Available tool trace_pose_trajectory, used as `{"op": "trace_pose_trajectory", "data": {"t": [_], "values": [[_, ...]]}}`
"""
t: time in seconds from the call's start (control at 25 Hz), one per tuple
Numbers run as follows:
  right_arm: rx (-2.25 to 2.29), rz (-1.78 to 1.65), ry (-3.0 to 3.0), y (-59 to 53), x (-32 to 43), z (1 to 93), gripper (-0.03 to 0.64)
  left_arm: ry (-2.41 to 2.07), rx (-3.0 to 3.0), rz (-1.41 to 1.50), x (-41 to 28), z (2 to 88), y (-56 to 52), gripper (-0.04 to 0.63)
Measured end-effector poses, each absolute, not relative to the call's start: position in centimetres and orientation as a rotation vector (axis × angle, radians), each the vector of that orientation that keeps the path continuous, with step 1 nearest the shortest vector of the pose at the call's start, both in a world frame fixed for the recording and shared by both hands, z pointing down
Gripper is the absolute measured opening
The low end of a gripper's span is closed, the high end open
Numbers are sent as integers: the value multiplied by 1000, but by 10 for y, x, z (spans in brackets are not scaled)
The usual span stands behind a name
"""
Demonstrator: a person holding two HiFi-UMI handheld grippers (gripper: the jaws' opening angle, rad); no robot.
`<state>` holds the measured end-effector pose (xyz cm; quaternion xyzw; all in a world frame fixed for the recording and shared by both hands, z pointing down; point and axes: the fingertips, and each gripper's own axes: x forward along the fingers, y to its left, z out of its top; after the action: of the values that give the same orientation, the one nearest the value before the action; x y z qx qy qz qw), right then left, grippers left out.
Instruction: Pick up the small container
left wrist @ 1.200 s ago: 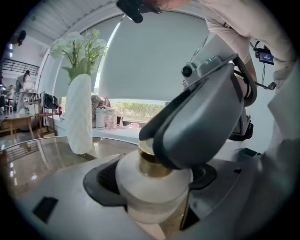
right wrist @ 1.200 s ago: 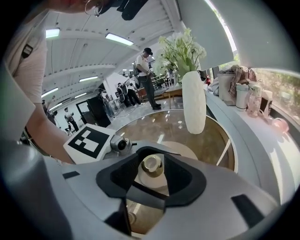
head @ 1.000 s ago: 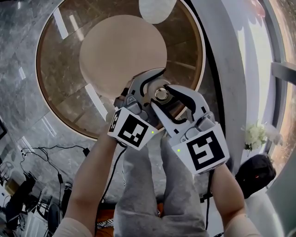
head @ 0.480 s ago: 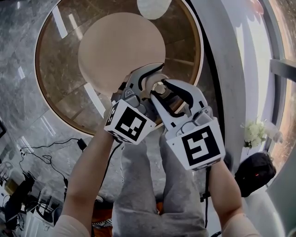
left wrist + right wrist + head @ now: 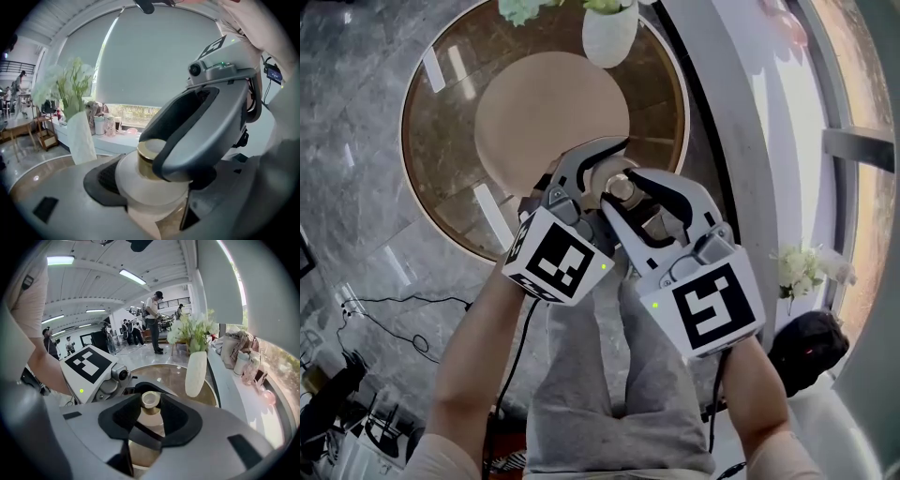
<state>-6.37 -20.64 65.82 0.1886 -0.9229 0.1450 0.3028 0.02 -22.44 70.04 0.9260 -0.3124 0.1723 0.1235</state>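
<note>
The small container is a white round jar with a gold cap. My left gripper is shut on the jar's white body, which sits against its black pad. My right gripper comes in from the right, and its black pads close on the gold cap from both sides. In the left gripper view, the right gripper's grey finger curves over the cap. Both grippers hold the container above the near rim of the round table. The left gripper's marker cube shows in the right gripper view.
A beige disc lies in the middle of the brown glass table. A white vase with flowers stands at its far edge. The person's grey-clad legs are below the grippers. Cables lie on the marble floor at left. People stand further back.
The right gripper's jaws have drawn in around the gold cap. Both grippers stay together on the container. The view has shifted, bringing the white vase into the picture.
</note>
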Motion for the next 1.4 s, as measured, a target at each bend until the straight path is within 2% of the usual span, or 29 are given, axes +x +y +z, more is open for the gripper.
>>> {"op": "trace_pose_trajectory", "data": {"t": [0.92, 1.4], "values": [[512, 97, -2644, -190, -78, 240, 127, -1071, 2842, 564, -19, 284, -221, 359], [471, -110, -2743, -132, -66, 82, 126, -1218, 2902, 582, -11, 127, -171, 359]]}}
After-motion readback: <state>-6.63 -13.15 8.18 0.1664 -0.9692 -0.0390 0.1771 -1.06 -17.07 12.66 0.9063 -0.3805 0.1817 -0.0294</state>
